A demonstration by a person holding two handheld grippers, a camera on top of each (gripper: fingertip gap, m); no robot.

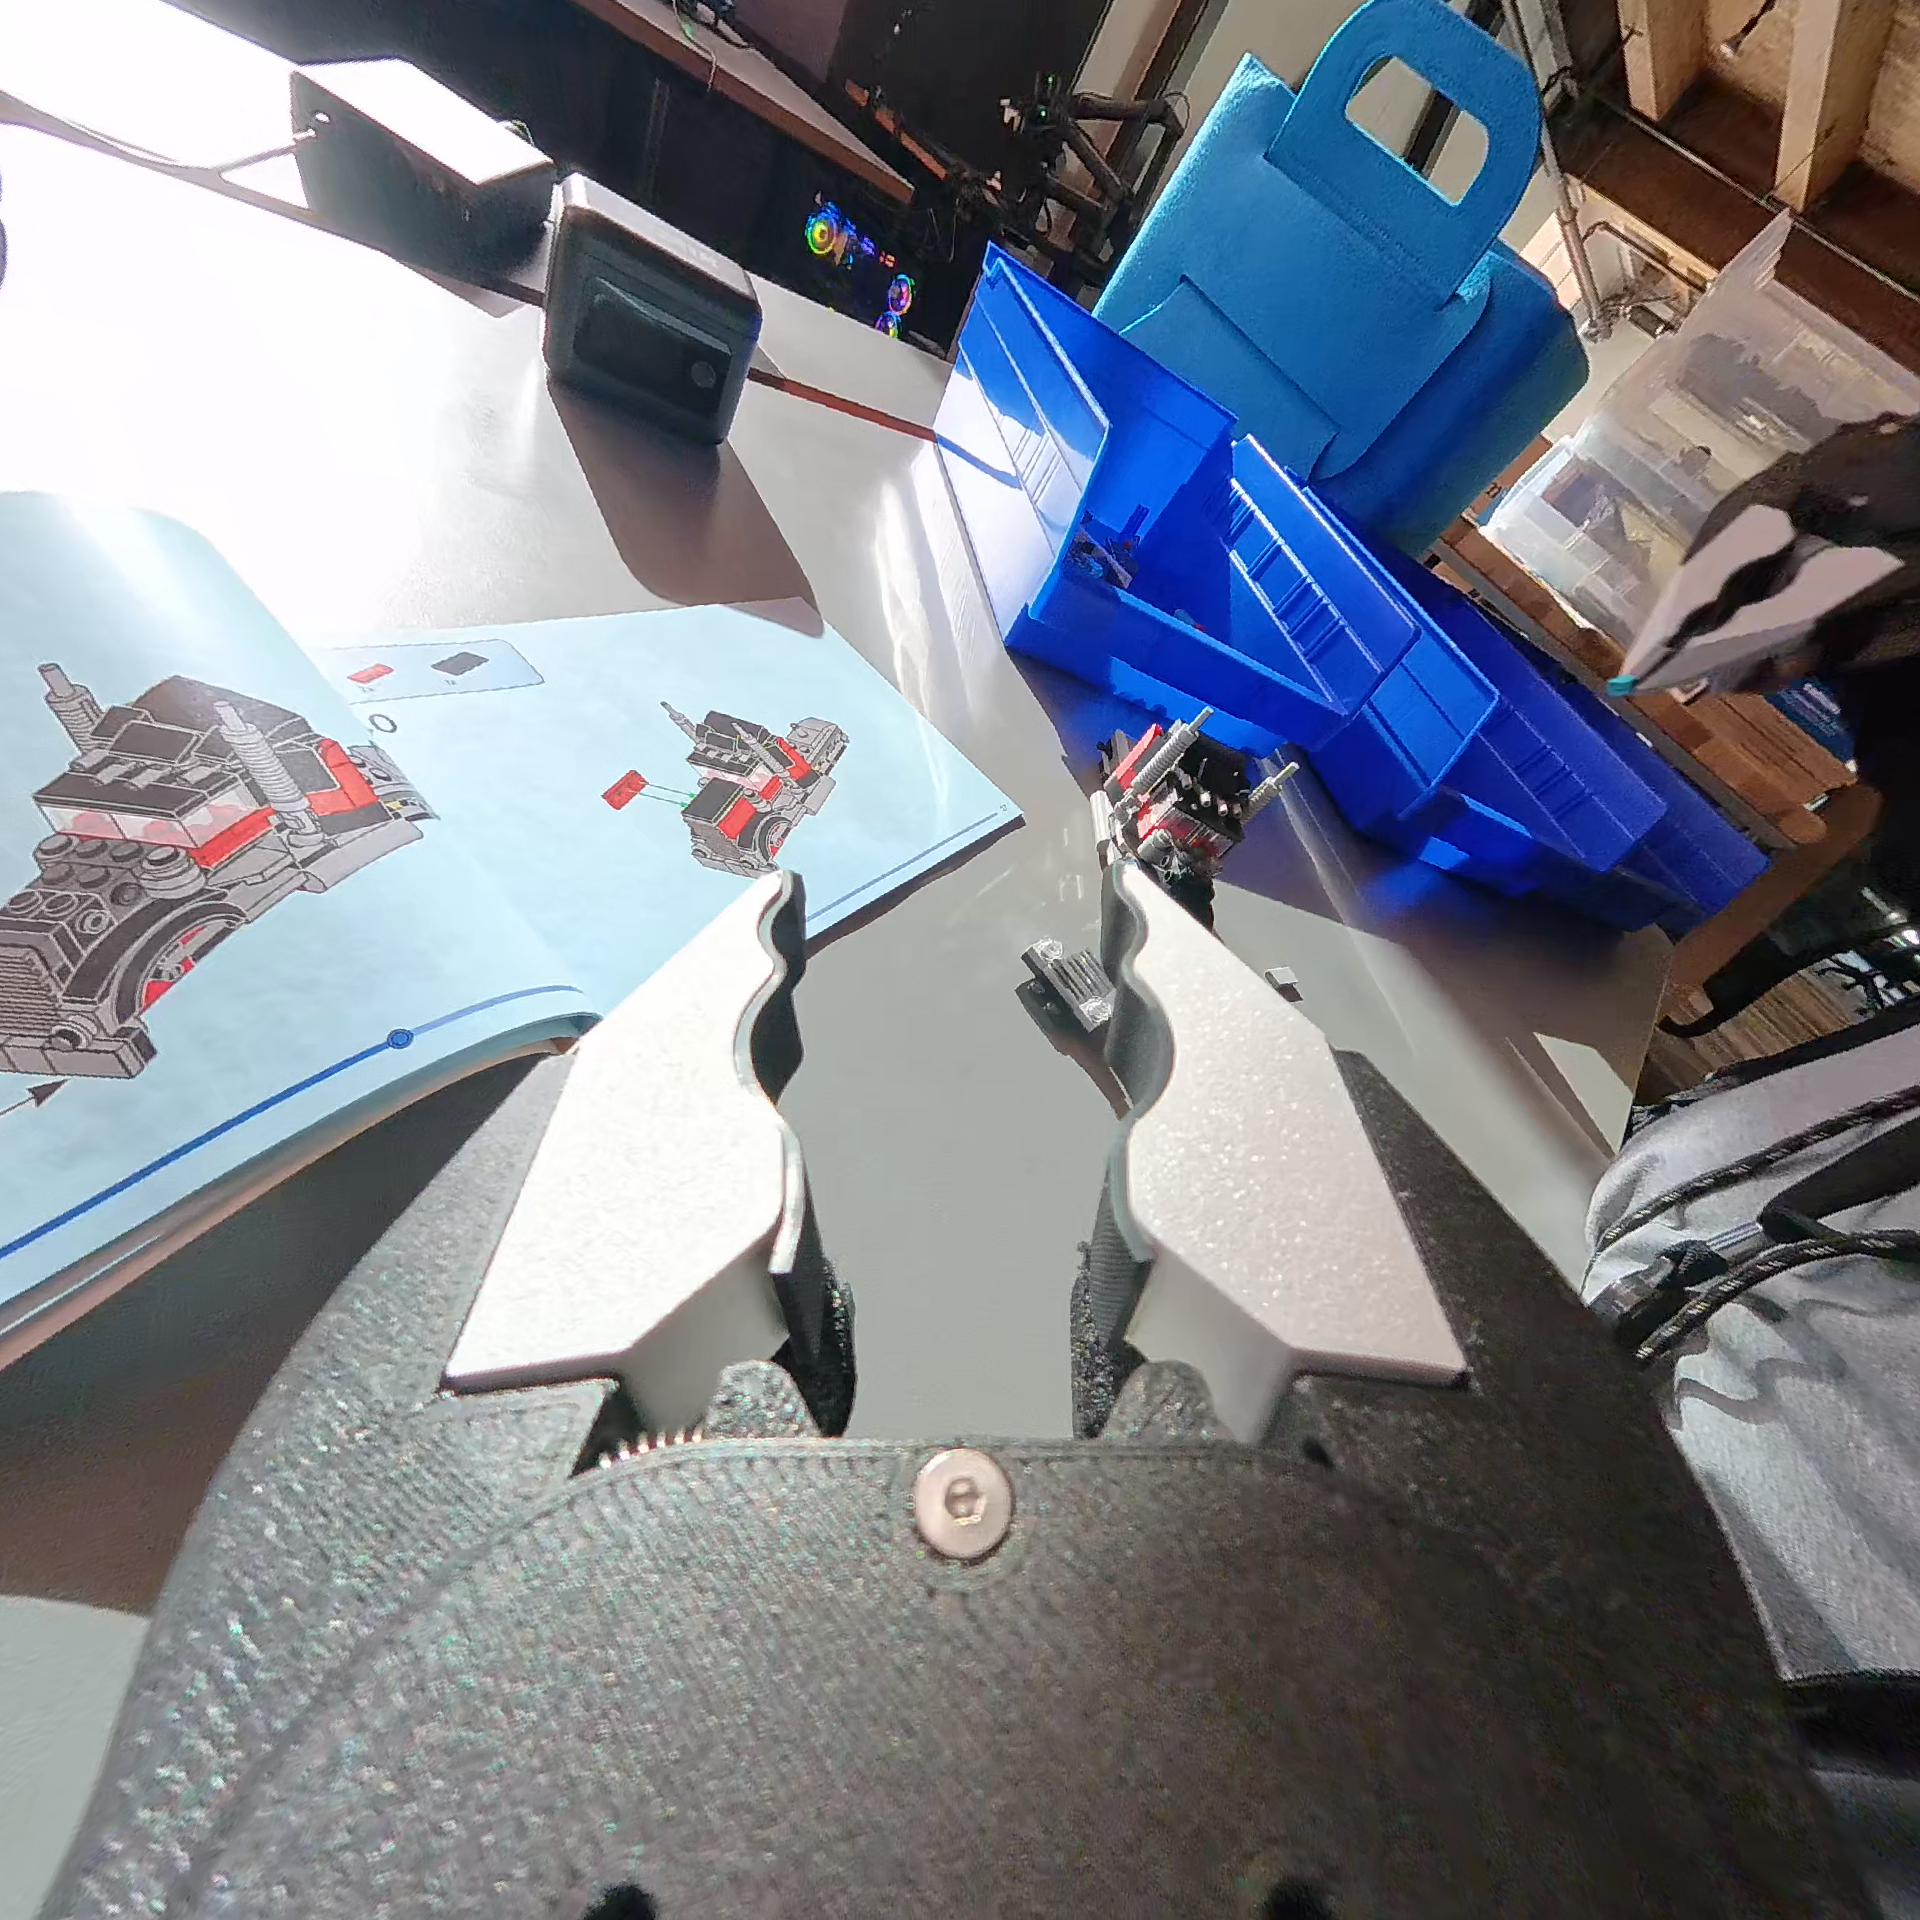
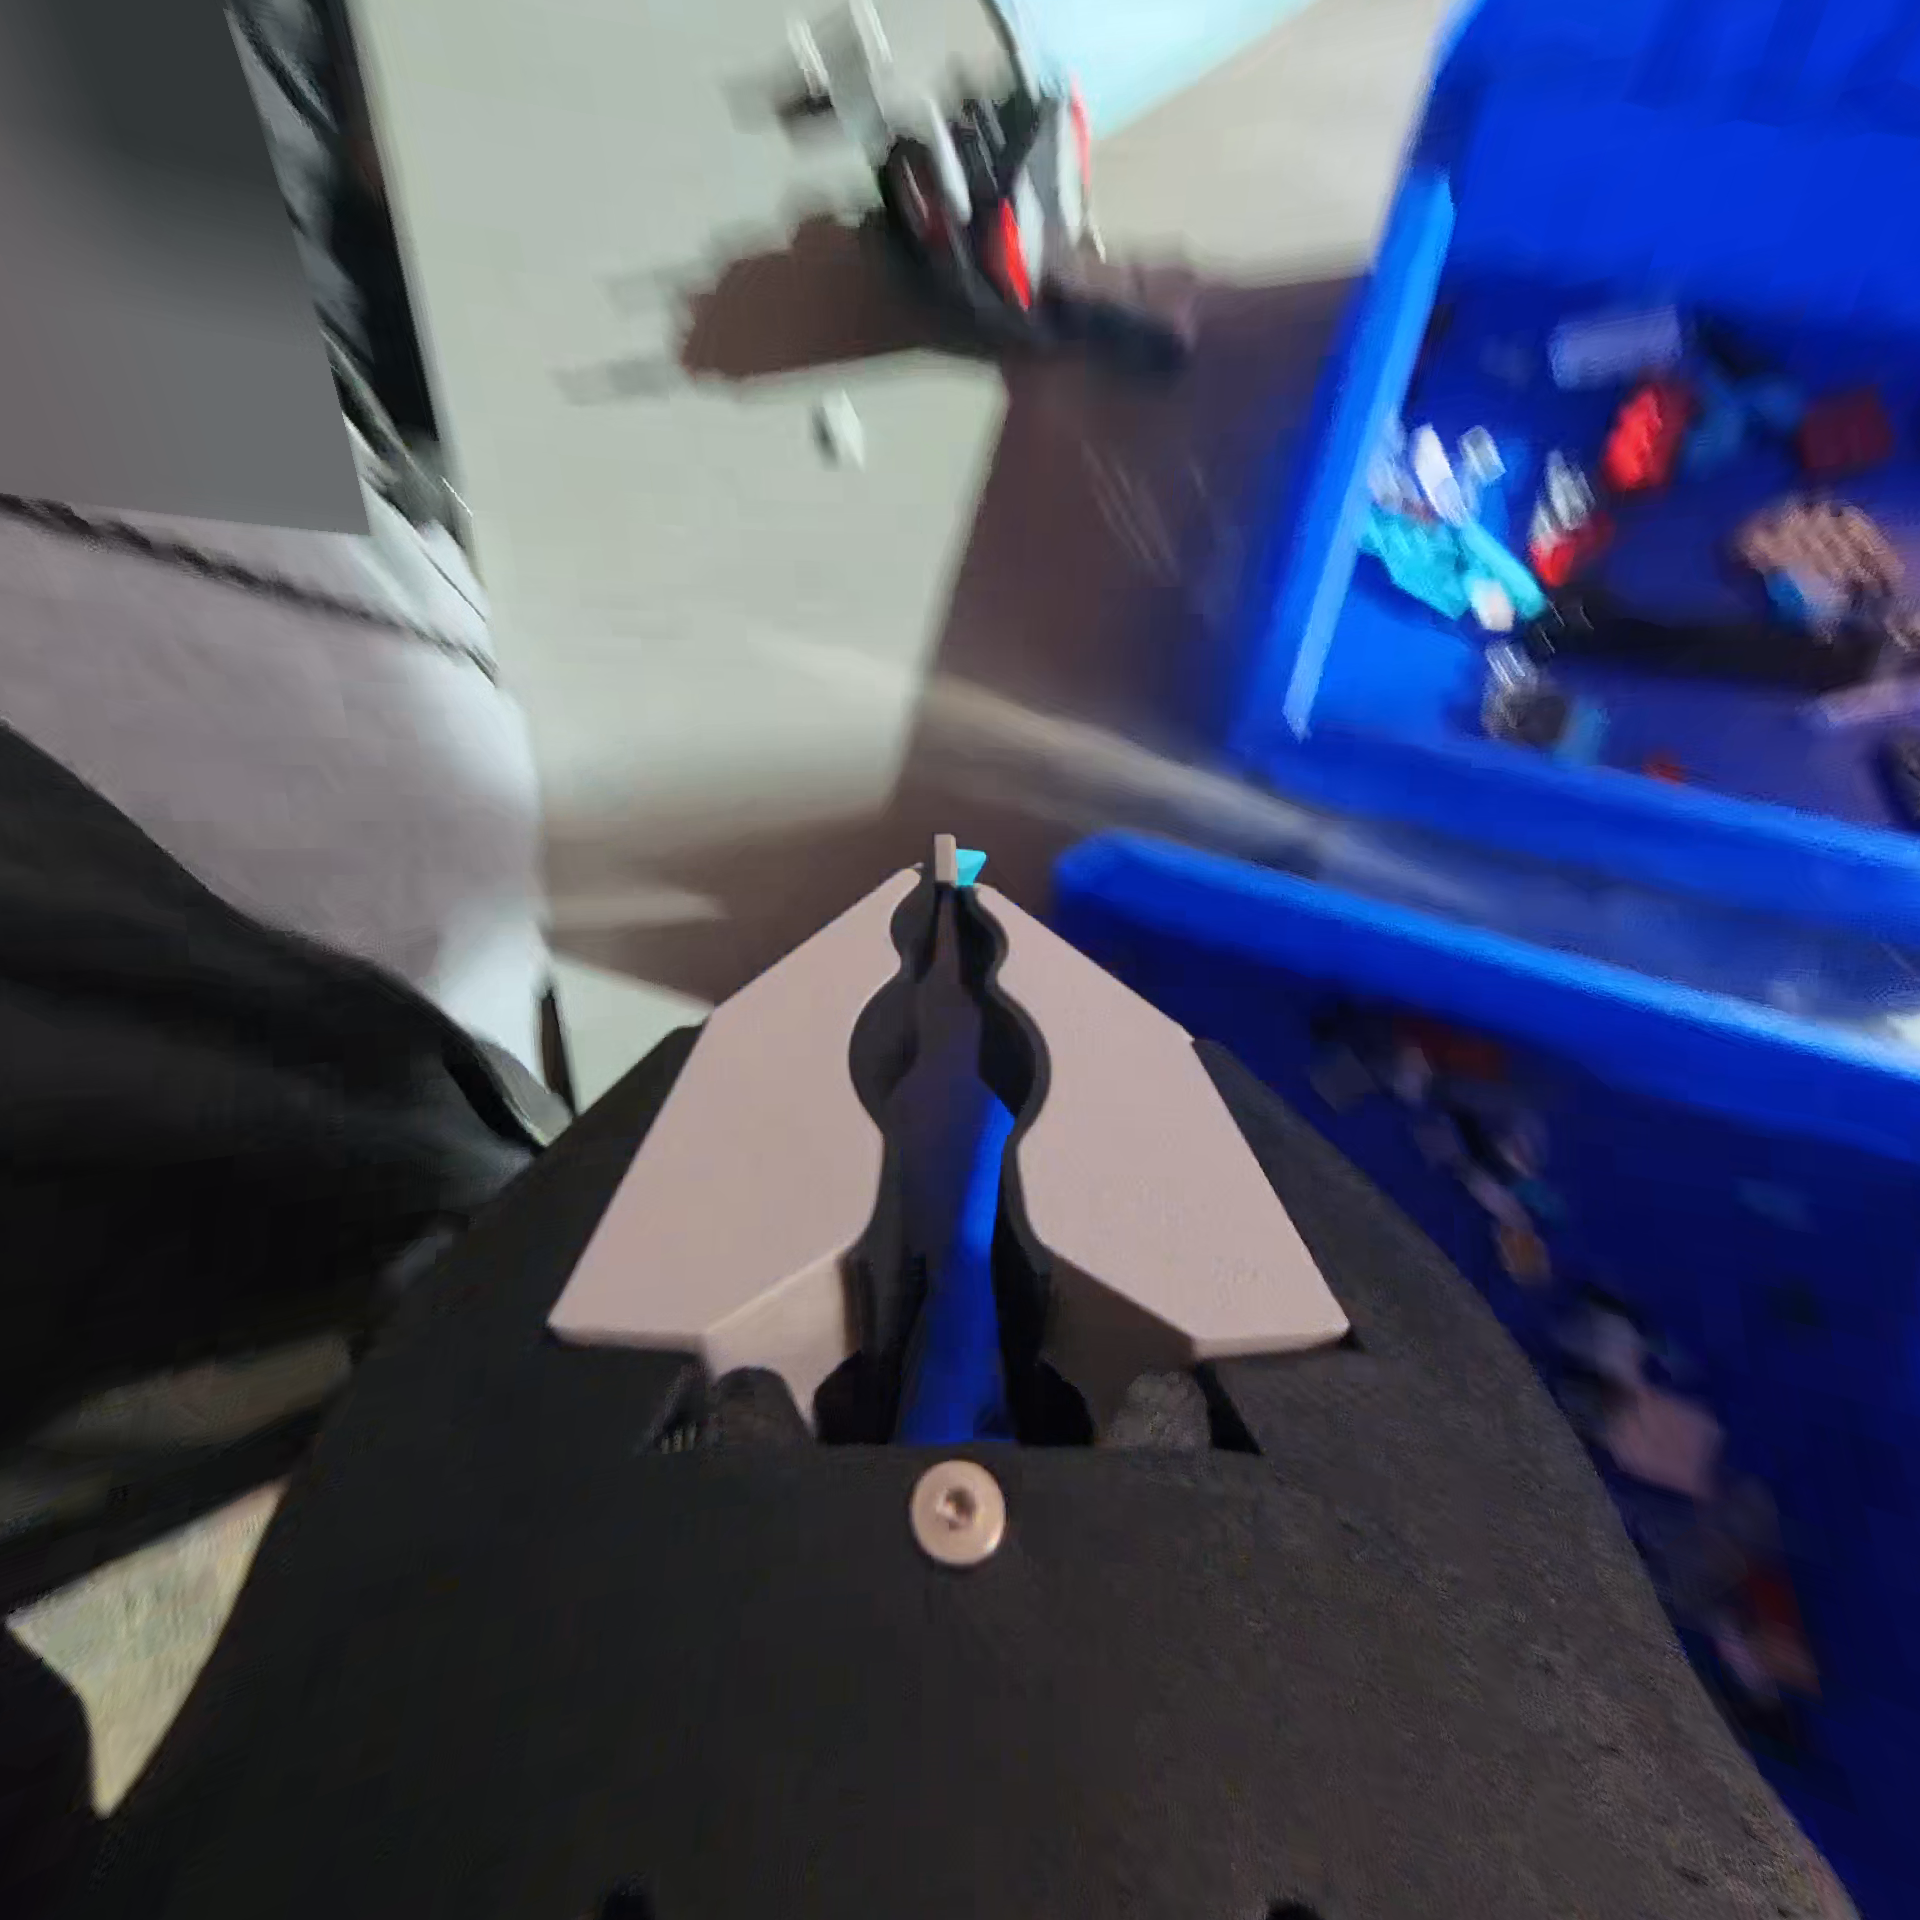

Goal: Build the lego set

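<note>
A partly built black, red and grey lego truck stands on the grey table in front of the blue bins; it shows blurred in the right wrist view. My left gripper is open and empty, low over the table, just short of the truck. A small black lego piece lies beside its right finger. My right gripper is shut on a small turquoise lego piece, held in the air above the bins. It also shows at the right edge of the left wrist view.
An open instruction booklet lies at the left. Blue bins with several loose pieces stand at the right, a blue felt bag behind them. A black box sits farther back. A tiny dark piece lies on the table. My hands' fingertips stand some 40 cm from each other.
</note>
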